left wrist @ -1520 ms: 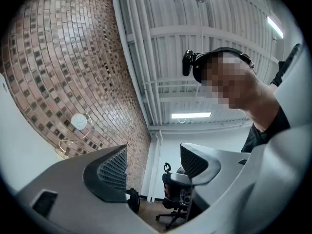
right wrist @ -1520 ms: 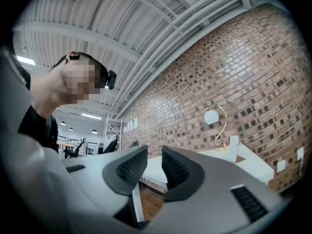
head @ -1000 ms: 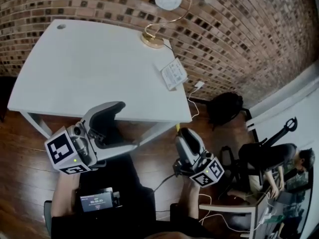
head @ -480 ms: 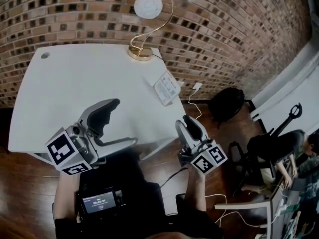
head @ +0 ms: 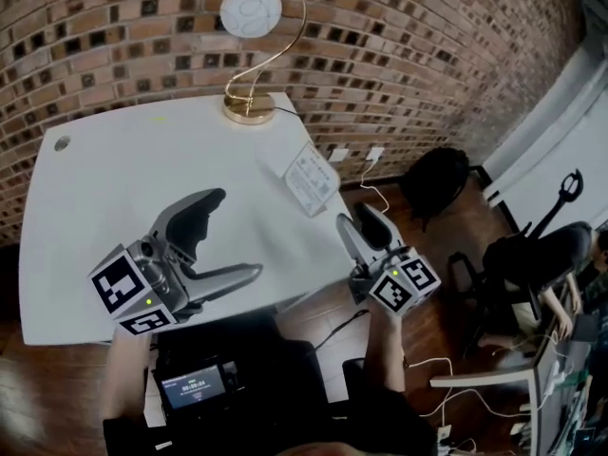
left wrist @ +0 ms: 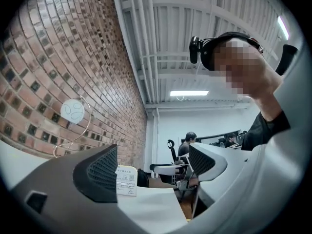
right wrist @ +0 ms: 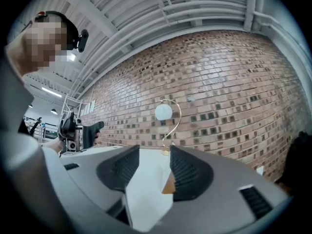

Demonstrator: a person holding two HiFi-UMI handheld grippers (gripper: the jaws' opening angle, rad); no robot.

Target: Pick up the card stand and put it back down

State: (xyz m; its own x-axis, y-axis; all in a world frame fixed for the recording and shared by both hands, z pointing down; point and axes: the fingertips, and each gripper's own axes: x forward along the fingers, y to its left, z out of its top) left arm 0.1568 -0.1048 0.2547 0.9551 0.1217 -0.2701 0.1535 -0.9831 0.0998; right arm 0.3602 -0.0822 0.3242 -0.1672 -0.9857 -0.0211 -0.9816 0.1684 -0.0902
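Both grippers have advanced from the lower frame toward the counter [head: 123, 188] compared with the earlier head view. The left gripper [head: 236, 236] now sits over the counter's lower centre. The right gripper [head: 364, 221] has come up level with the counter's lower right corner. The counter and lamp [head: 252, 12] also lie lower in the frame than before.

Left gripper: the jaws stand wide apart. In the left gripper view, the left gripper [left wrist: 153, 167] has nothing between its pads. Bare counter surface lies ahead of it.

Right gripper: the jaws have just been opening and now stand apart. In the right gripper view, the right gripper [right wrist: 154, 167] holds nothing. Only the counter corner shows in the gap, with the lamp [right wrist: 164, 112] beyond it against the brick wall [right wrist: 219, 82].

Card stand [head: 311, 179]: it stands upright on the counter, close to the right edge, at centre frame in the head view. It is below and right of the lamp's gold base. It is apart from both grippers, and the right gripper is the nearer one. In the left gripper view, the card stand [left wrist: 126, 180] appears just beside the left-hand jaw, farther back on the counter.

A black bag [head: 435, 186] lies on the wooden floor at centre right.
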